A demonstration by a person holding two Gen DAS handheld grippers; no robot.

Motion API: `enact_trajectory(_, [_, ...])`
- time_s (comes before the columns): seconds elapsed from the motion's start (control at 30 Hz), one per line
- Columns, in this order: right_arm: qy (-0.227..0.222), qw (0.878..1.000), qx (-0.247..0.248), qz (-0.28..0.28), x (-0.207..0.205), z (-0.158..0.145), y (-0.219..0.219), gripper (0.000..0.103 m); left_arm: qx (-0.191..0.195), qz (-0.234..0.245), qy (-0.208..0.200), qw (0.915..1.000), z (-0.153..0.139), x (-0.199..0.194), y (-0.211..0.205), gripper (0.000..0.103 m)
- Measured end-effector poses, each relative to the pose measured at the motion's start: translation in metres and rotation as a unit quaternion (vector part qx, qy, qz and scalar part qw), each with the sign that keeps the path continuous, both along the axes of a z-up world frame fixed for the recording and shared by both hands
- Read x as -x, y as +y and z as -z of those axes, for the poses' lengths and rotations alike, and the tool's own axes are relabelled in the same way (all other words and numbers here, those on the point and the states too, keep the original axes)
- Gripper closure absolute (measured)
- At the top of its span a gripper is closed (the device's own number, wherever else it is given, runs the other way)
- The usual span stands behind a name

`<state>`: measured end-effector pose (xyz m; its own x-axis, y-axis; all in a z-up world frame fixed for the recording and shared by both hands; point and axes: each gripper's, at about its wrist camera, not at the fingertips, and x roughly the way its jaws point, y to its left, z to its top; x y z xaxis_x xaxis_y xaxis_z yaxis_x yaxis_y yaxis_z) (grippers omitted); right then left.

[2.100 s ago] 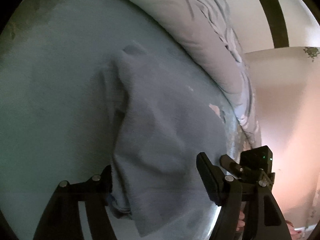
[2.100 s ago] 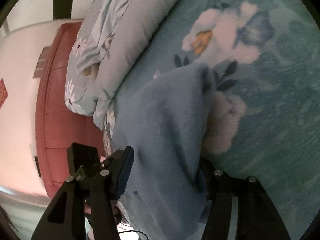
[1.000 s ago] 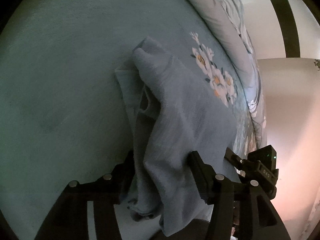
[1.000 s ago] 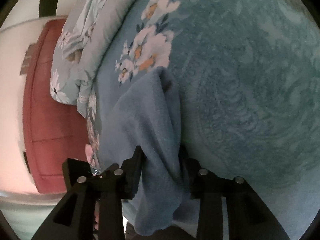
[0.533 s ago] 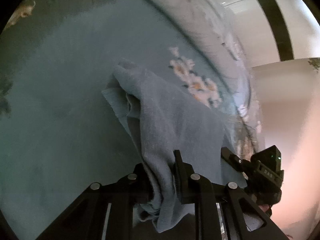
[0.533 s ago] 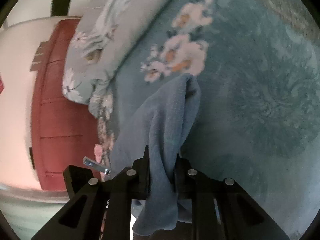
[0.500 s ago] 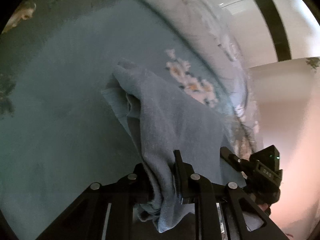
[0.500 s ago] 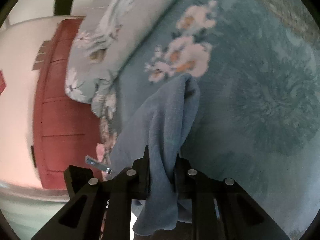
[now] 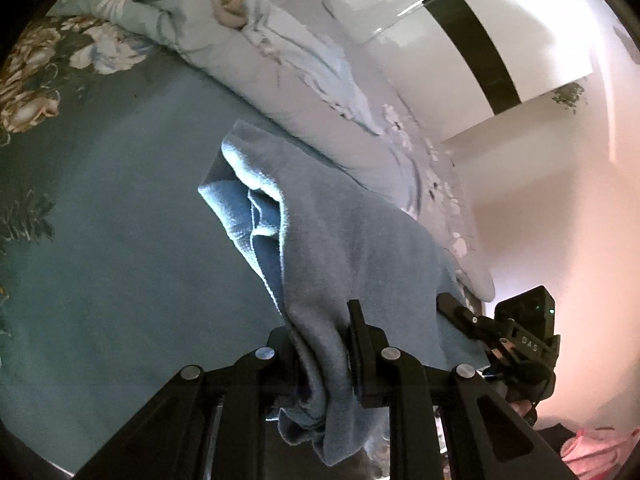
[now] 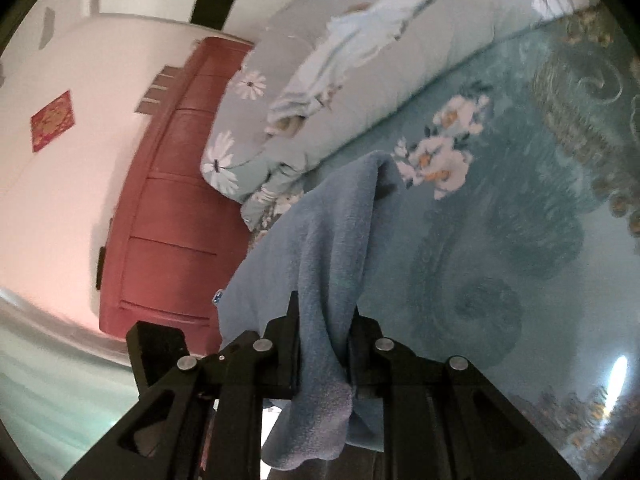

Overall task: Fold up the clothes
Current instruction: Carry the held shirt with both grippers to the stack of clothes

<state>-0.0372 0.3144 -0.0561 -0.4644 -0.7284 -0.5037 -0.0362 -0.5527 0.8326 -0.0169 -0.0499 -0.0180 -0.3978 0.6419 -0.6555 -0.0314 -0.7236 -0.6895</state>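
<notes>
A blue fleece garment (image 9: 344, 248) hangs lifted above the teal floral bedspread (image 9: 112, 240), stretched between both grippers. My left gripper (image 9: 324, 344) is shut on one bunched end of it, and cloth spills down below the fingers. In the left wrist view the other black gripper (image 9: 516, 340) shows at the right, beyond the cloth. In the right wrist view the same garment (image 10: 316, 248) rises from my right gripper (image 10: 324, 340), which is shut on its other end. Its far corner droops toward the bedspread (image 10: 500, 248).
A rolled pale floral duvet (image 9: 312, 80) lies along the far side of the bed, seen too in the right wrist view as the duvet (image 10: 360, 64). A red padded headboard (image 10: 164, 216) stands against the white wall. Pink cloth (image 9: 596, 448) lies low at right.
Both grippers closed on the garment and rose with it, lifting it off the bedspread. The bed now looks farther below, and more of the duvet and wall shows.
</notes>
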Motion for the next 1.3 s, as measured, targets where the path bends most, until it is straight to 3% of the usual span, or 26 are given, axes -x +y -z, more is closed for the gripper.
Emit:
enact_trajectory(0.17, [0.016,1.000,-0.014,0.021,-0.029,-0.024,0.030,0.085,-0.003,0.022,0.022,0.9995,-0.022,-0.012,0.026,0.083])
enact_trajectory(0.4, [0.046,0.994,-0.034,0.088,-0.084,-0.067,0.109,0.085,-0.003,0.112,0.051,0.9924,-0.058,-0.009,0.116,0.083])
enact_trajectory(0.57, [0.056,0.985,-0.078,0.141,-0.134,-0.103,0.190,0.085,0.005,0.199,0.070,0.9775,-0.084,-0.014,0.216,0.083])
enact_trajectory(0.67, [0.052,0.979,-0.100,0.171,-0.164,-0.117,0.239,0.085,0.008,0.256,0.074,0.9637,-0.094,-0.024,0.282,0.083])
enact_trajectory(0.77, [0.043,0.973,-0.107,0.198,-0.190,-0.121,0.283,0.085,0.014,0.300,0.067,0.9515,-0.096,-0.035,0.339,0.083])
enact_trajectory(1.1, [-0.006,0.954,-0.140,0.264,-0.258,-0.109,0.407,0.085,0.024,0.368,0.012,0.9294,-0.078,-0.087,0.483,0.083])
enact_trajectory(1.3, [-0.005,0.947,-0.173,0.272,-0.273,-0.095,0.438,0.085,0.069,0.387,0.044,0.9185,-0.070,-0.104,0.534,0.082])
